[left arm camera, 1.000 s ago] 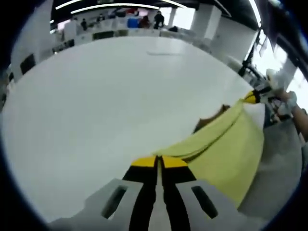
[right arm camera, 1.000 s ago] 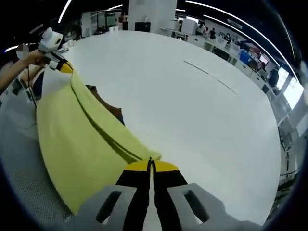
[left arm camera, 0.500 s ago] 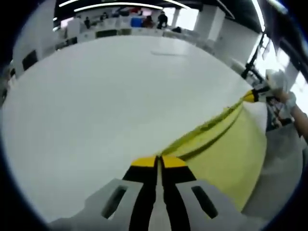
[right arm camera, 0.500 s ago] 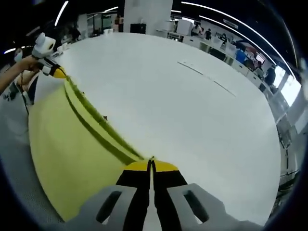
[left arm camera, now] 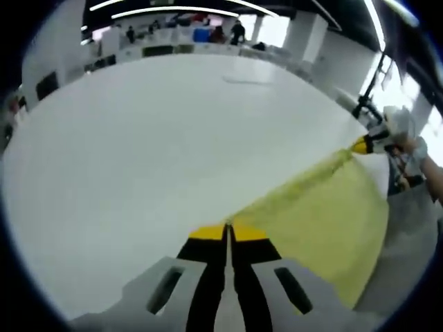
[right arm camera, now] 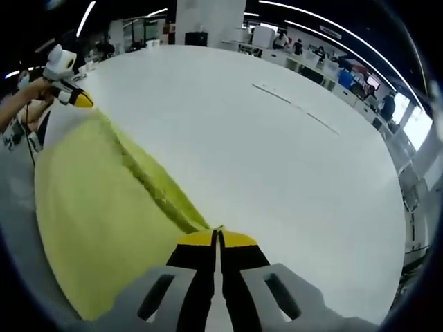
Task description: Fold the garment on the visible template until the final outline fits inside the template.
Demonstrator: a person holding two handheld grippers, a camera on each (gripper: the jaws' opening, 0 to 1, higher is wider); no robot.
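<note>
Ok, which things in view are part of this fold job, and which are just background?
Job:
yellow garment, stretched between both grippers
left gripper, shut on its edge
right gripper, shut on its edge
white table

Background:
desks and people at the far end of the room
pale strip lying on the table

Yellow garment [left arm camera: 325, 214] — stretched taut, sagging over the white table [left arm camera: 138, 152].
</note>
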